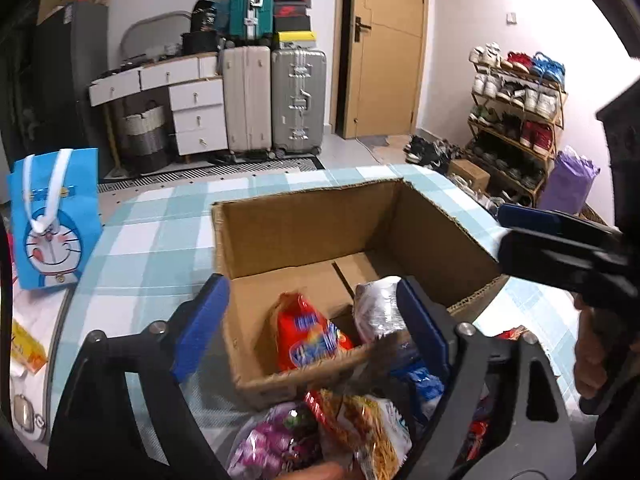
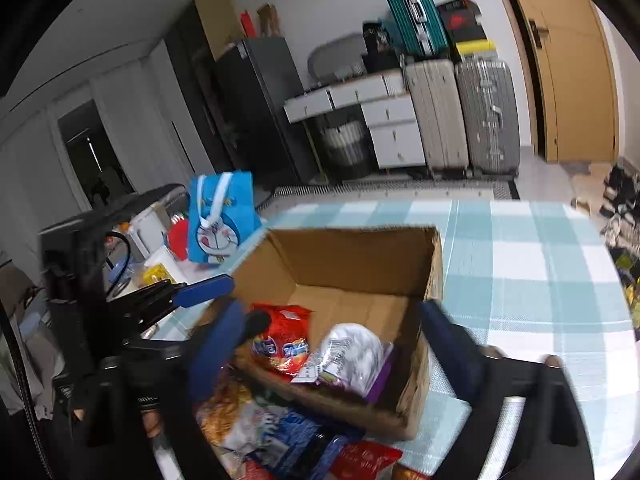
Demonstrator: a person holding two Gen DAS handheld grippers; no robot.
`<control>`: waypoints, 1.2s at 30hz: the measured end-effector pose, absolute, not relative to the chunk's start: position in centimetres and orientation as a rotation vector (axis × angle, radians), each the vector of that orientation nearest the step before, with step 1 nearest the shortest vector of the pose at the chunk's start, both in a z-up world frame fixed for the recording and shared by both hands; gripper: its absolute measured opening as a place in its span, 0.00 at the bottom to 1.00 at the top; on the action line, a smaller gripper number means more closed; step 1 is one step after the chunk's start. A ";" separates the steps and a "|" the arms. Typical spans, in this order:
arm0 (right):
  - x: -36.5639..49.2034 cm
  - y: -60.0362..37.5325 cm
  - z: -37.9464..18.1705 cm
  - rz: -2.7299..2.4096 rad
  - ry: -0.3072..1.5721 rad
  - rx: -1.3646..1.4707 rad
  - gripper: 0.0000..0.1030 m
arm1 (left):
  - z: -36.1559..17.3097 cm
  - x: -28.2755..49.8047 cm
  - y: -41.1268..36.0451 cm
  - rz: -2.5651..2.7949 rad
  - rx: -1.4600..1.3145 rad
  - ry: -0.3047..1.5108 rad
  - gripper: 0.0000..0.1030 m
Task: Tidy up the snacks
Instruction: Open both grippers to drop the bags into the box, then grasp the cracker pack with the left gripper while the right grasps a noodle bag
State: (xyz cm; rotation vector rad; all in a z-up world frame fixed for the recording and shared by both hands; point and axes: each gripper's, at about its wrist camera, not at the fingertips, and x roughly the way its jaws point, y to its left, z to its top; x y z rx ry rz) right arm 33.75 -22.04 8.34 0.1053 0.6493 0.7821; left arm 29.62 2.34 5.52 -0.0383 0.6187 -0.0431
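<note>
We see an open cardboard box (image 1: 316,216) on the table, on a blue-and-white checked tablecloth (image 2: 520,248). Inside it, toward the near side, lie a red snack packet (image 1: 308,332) on the left and a silvery-white packet (image 2: 356,352) on the right, touching each other. Just outside the box's near wall lies a heap of more snacks: a pink-and-purple packet (image 1: 272,440), an orange noodle-print packet (image 1: 368,428) and a blue packet (image 2: 296,440) among them.

Our left gripper (image 1: 316,328) stands over the box's near edge with its blue-padded jaws spread wide; the red packet shows in the gap between them, but the pads press on nothing. Our right gripper (image 2: 332,340) is likewise spread wide over the near part of the box, its pads clear of the two packets below, holding nothing. From the left wrist view, the right gripper's blue-tipped fingers (image 1: 528,216) reach in over the box's right wall.

Far left on the table stands a blue cartoon gift bag (image 1: 52,220). Beyond the table, suitcases (image 1: 276,100) stand against the far wall beside white drawers (image 1: 196,116), with a wooden door (image 1: 384,48) and a shoe rack (image 1: 516,120) to the right.
</note>
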 end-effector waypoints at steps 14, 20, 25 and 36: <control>26.6 -26.7 9.3 0.639 0.622 0.044 1.00 | 5.6 19.2 4.8 0.005 -0.124 0.587 0.99; 24.1 -28.6 7.9 0.606 0.655 0.056 1.00 | 3.8 15.4 4.7 0.026 -0.097 0.588 0.99; 22.9 -29.5 6.6 0.578 0.692 0.049 1.00 | 3.0 13.8 3.9 0.037 -0.071 0.582 0.99; 22.0 -30.3 5.2 0.552 0.743 0.048 1.00 | 2.1 11.7 3.5 0.011 -0.102 0.585 0.99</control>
